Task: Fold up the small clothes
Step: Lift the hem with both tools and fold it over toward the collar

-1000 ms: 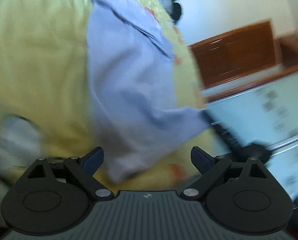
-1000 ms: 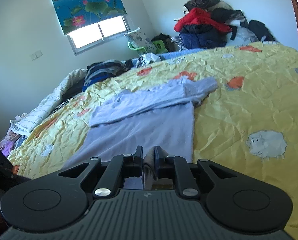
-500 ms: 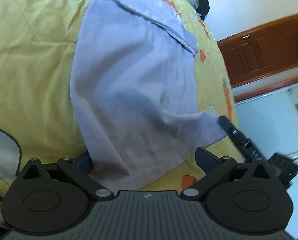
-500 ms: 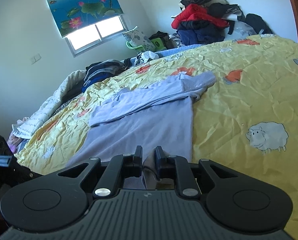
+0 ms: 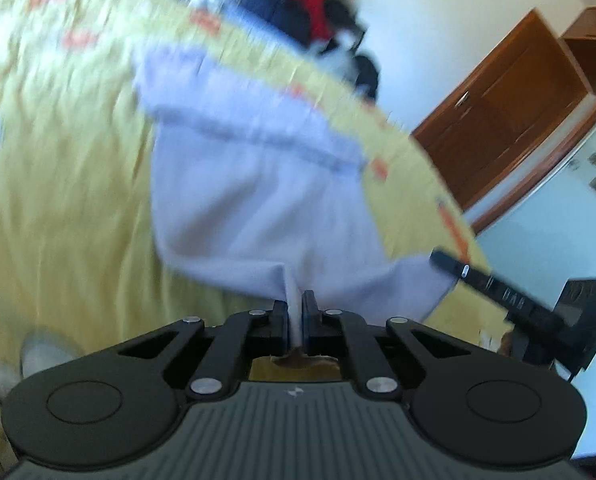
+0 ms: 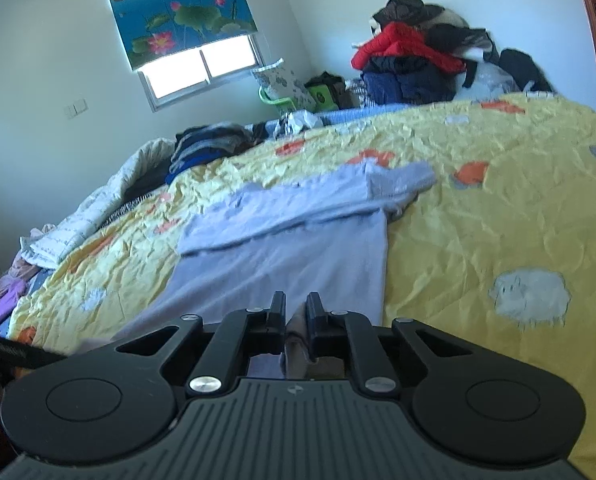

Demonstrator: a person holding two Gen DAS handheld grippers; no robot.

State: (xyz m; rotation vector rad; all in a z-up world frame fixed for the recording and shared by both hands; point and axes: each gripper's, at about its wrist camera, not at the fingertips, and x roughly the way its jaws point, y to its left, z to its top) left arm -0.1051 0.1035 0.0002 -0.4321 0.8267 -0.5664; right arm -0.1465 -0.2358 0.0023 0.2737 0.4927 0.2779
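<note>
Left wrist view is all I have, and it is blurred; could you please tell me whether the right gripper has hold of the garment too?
Observer: Yes. The right gripper is shut on the near hem of the lilac garment, with a fold of cloth between its pads.
Operator: Thank you. How does the far end of the garment lie?
Observer: A sleeve is folded across the top and its cuff points right, flat on the yellow bedspread.
Operator: And is anything lying close beside it on that side?
Observer: Only a printed sheep on the bedspread, right of the garment; the left gripper, whose jaws have just been closing, is shut on the other corner.
</note>
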